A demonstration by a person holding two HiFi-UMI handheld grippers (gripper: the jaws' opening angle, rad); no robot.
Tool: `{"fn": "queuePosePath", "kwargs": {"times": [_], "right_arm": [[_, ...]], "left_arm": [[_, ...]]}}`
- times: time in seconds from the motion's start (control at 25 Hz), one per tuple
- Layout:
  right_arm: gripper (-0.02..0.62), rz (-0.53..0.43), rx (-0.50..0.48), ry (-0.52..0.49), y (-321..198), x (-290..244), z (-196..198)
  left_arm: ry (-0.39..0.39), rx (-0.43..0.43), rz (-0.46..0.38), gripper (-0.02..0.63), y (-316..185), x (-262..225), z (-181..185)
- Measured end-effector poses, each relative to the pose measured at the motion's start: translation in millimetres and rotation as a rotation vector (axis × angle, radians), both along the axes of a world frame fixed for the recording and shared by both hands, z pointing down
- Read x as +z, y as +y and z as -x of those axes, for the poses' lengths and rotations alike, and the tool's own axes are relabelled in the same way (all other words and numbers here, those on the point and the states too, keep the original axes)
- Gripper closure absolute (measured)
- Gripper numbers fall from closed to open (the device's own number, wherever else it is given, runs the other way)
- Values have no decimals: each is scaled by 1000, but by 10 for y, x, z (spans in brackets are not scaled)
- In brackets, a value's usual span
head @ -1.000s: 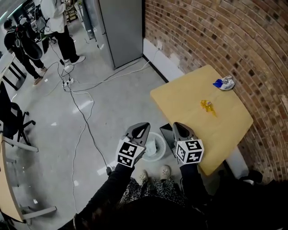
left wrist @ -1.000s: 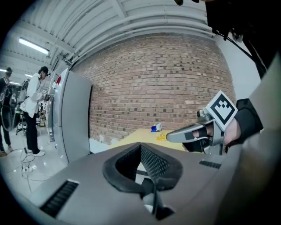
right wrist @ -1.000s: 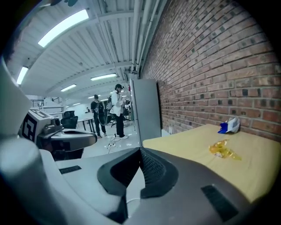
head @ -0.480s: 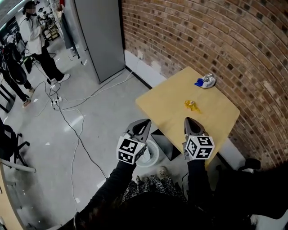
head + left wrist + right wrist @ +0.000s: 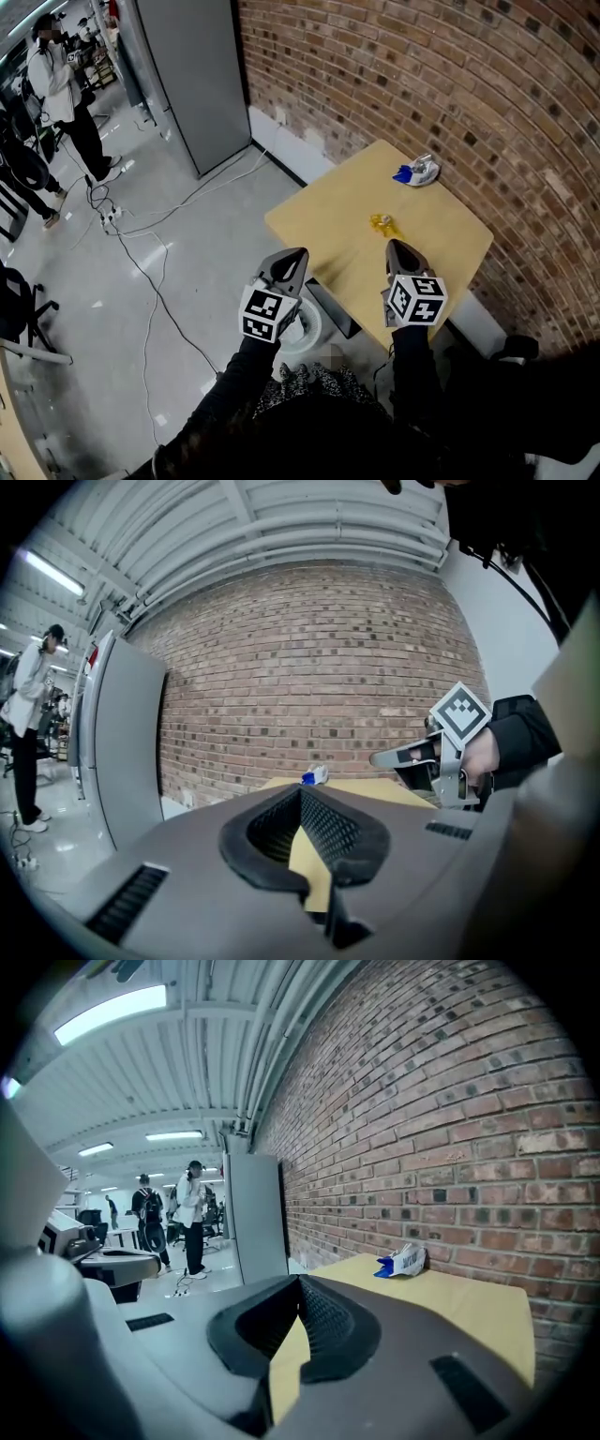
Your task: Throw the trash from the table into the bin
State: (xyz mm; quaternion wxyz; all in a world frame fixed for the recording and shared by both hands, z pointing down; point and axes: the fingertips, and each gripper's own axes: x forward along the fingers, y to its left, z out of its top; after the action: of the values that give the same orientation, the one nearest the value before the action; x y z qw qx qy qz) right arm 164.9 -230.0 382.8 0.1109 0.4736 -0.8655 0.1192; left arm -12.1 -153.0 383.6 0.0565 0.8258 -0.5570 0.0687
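Note:
A light wooden table (image 5: 431, 253) stands against the brick wall. On it lie a crumpled yellow wrapper (image 5: 382, 224) and, near the wall, a blue and white crumpled packet (image 5: 416, 172) (image 5: 401, 1260) (image 5: 316, 776). A white bin (image 5: 302, 326) sits on the floor by the table's near corner, partly hidden by my left gripper (image 5: 294, 258). My left gripper hangs shut over the floor beside the table, nothing in it. My right gripper (image 5: 397, 248) is shut and empty above the table's near edge, just short of the yellow wrapper.
A grey cabinet (image 5: 192, 75) stands along the brick wall (image 5: 487, 84) at the back. Cables (image 5: 150, 253) trail across the grey floor. People (image 5: 61, 89) stand at the far left. A dark flat object (image 5: 330, 305) lies under the table's edge.
Both grippers have moved forward and up toward the table; the right one has gone from beside the bin to over the table's near edge. The table now sits closer in view.

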Motion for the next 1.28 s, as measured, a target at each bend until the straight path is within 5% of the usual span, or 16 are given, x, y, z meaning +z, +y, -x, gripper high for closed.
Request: {"fn": "queuePosePath", "kwargs": {"times": [0.8, 1.04, 1.28], "right_arm": [[578, 22, -56, -25, -808, 301, -107], [338, 60, -14, -5, -979, 530, -153], [305, 90, -97, 94, -1143, 808, -5]], "left_arm": [[-12, -126, 23, 600, -549, 60, -43], [-33, -124, 40, 600, -597, 135, -71], [-38, -123, 57, 600, -629, 206, -106]]}}
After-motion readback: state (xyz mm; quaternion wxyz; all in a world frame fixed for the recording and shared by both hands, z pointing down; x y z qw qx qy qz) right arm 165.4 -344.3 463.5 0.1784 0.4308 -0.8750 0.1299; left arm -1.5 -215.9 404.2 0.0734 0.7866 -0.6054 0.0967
